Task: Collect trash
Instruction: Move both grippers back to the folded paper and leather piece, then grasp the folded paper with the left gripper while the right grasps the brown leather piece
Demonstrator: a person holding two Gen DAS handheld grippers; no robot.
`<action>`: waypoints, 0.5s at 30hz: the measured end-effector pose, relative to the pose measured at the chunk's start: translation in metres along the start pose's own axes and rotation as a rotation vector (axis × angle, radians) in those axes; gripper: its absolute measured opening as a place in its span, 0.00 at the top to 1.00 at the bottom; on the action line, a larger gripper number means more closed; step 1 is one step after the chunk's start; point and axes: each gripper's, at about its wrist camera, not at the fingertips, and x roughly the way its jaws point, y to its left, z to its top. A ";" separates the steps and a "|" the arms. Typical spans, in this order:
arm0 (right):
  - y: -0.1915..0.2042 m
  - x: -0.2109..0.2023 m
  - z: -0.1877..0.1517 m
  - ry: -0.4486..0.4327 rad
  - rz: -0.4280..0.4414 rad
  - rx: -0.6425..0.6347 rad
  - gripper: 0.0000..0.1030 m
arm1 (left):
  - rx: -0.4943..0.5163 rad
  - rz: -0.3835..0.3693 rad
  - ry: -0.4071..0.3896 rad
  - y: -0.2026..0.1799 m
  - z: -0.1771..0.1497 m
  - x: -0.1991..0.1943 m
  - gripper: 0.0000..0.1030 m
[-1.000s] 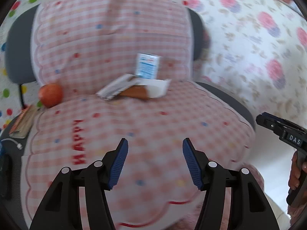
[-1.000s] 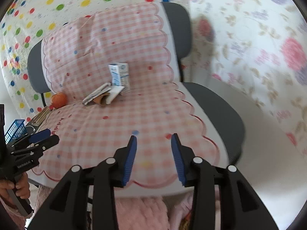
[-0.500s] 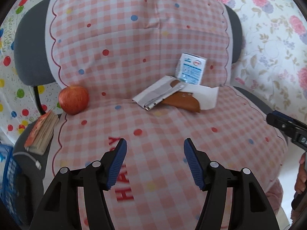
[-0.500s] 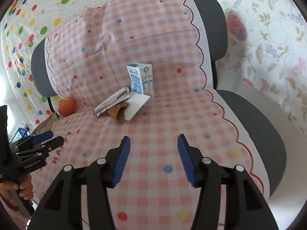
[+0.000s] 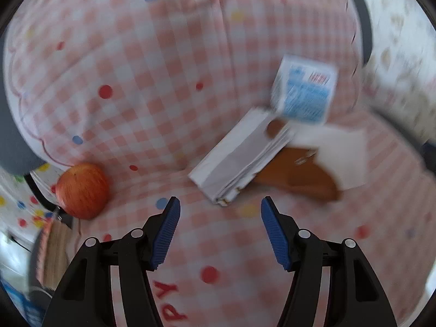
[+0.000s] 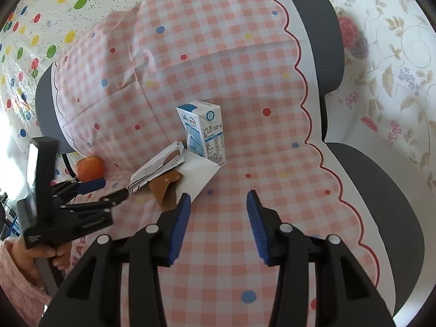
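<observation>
Pink gingham cover [image 6: 218, 62], dotted and scallop-edged, draped over a grey office chair [image 6: 381, 179]; polka-dot and floral sheets behind.

Item: milk carton [image 6: 204, 133], small, blue and white, upright at the crease of seat and backrest.
Item: folded paper wrapper [image 5: 239, 155], grey-white, leaning just left of the carton.
Item: brown cardboard scrap [image 5: 299, 174], half under the wrapper.
Item: white paper sheet [image 5: 340, 152], lying over the scrap, its far corner under the carton.
Item: apple [image 5: 81, 190], at the seat's left edge, well apart from the pile. I judge it not trash.

Change noted: over the last second I have brought both tools in from the seat's front edge, so the pile now fills far more of each view. The left view is blurred, so that hand is moving. I judge collection not begun; every piece lies on the seat.

Left tool [image 5: 220, 231]: jaws wide, holding nothing, touching nothing, the wrapper's near corner just beyond its tips.
Right tool [image 6: 218, 223]: jaws wide, empty, aimed at the carton, the sheet's corner close by its left finger [image 6: 179, 226].
</observation>
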 end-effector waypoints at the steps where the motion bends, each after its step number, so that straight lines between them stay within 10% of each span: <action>1: 0.000 0.002 0.000 0.002 -0.001 0.000 0.59 | 0.022 0.002 0.027 0.000 0.000 0.008 0.40; 12: -0.007 0.018 0.003 0.030 -0.015 0.012 0.59 | 0.120 0.022 0.060 -0.014 0.021 0.050 0.47; 15: -0.006 0.018 0.003 0.032 -0.015 0.011 0.59 | 0.130 0.032 0.061 -0.015 0.027 0.054 0.70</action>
